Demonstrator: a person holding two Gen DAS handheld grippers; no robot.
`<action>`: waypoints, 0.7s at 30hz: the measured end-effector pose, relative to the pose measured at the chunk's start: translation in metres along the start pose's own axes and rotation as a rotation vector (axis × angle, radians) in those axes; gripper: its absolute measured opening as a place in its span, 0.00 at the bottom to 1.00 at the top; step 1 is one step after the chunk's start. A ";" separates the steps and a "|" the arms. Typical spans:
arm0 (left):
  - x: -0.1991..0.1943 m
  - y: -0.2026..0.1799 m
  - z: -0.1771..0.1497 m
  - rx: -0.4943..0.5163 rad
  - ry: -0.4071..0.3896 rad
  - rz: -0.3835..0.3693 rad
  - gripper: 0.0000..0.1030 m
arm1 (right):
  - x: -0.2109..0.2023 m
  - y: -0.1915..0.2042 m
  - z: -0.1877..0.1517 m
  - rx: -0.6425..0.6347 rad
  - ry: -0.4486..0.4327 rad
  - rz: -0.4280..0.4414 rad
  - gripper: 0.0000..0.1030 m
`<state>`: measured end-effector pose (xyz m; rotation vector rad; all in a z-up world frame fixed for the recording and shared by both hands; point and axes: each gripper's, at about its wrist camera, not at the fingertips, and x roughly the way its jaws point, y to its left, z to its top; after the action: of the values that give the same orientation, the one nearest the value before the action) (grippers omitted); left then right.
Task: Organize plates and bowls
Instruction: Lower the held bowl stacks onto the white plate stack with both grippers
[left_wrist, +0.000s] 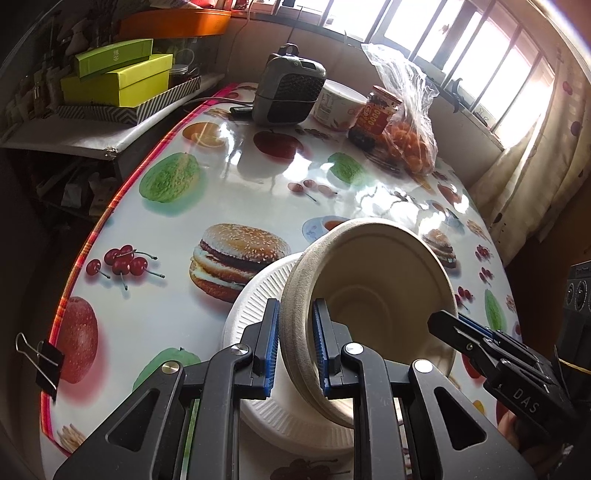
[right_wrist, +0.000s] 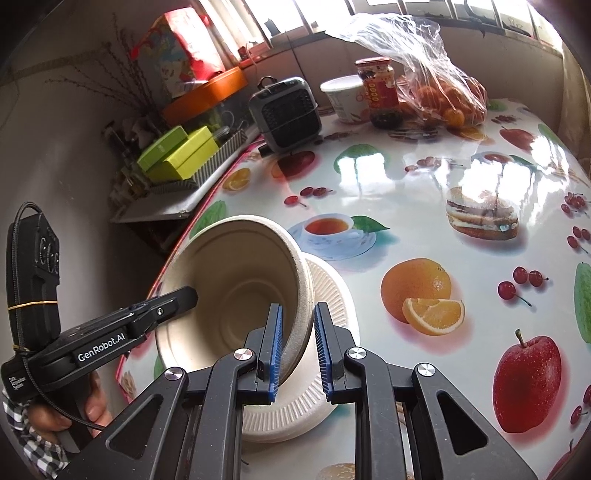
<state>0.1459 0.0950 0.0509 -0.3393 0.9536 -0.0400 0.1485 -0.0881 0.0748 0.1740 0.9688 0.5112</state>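
Okay, both sets of fingers are clamping opposite rim walls of the paper bowl (left_wrist: 373, 295), nearly closed: left gripper (left_wrist: 295, 347) on one side, right gripper (right_wrist: 298, 350) on the other. Bowl is tilting above the ribbed paper plate (right_wrist: 325, 369) on the bench (right_wrist: 443, 177). Judgement: level the bowl before lowering, keep both hands matched, centre it on the plate.
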 end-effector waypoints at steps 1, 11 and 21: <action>0.001 0.001 0.000 -0.003 0.003 0.000 0.17 | 0.001 0.000 0.000 -0.001 0.002 0.001 0.18; 0.008 0.006 -0.001 -0.019 0.016 -0.002 0.17 | 0.008 0.001 0.001 -0.006 0.012 -0.004 0.18; 0.010 0.007 -0.002 -0.017 0.015 -0.005 0.18 | 0.011 -0.002 0.001 -0.004 0.012 -0.001 0.18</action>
<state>0.1495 0.0989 0.0397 -0.3574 0.9684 -0.0388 0.1549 -0.0844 0.0667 0.1672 0.9800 0.5136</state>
